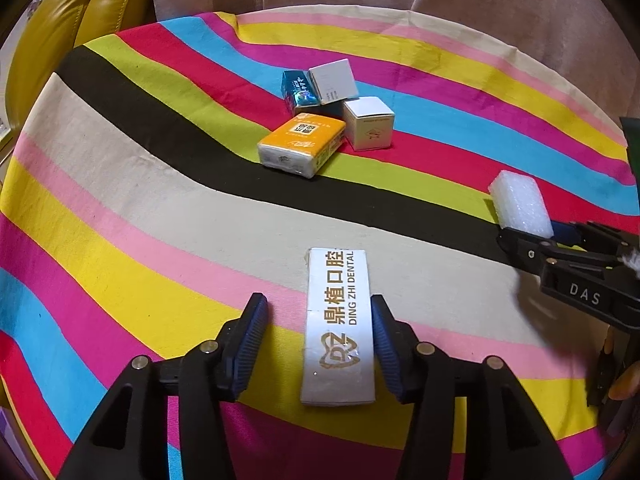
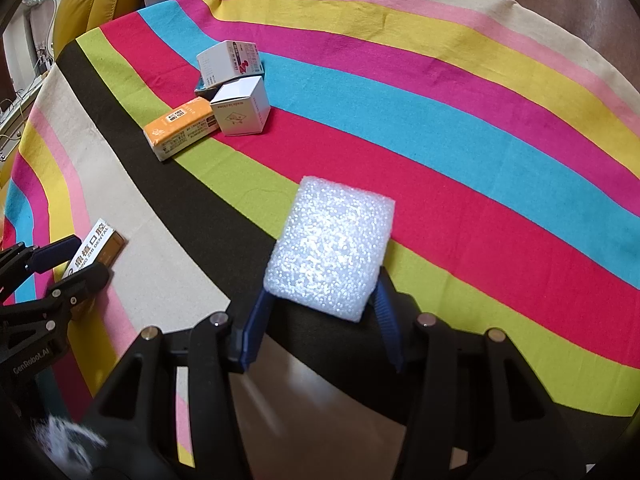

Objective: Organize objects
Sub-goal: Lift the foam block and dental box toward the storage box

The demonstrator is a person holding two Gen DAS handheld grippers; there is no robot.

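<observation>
The left tongs [image 1: 318, 344] stand wide over the striped cloth [image 1: 120, 208] that covers the surface. A long white dental box [image 1: 339, 328], printed DING ZHI DENTAL, lies flat between their blue pads, lengthwise along the fingers. Its right edge is at or just beside the right pad [image 1: 386, 344], though contact cannot be judged; a clear gap shows between the box and the left pad. In the right wrist view the same box [image 2: 96, 248] sits on the cream stripe with the left tongs [image 2: 66, 264] around it.

The right tongs [image 2: 320, 316] are closed on a white foam block [image 2: 330, 252], gripping its near end, so most of the block juts forward beyond the tips. From the left wrist view the foam block [image 1: 520, 206] and the right tongs [image 1: 540, 234] are at the right edge, over the black stripe.

Further back, well apart from both tongs, a cluster lies together: an orange tissue pack [image 1: 302, 146], a white cube box [image 1: 369, 122] just beside it, a blue box [image 1: 298, 90] and a white box [image 1: 334, 80] leaning on it
</observation>
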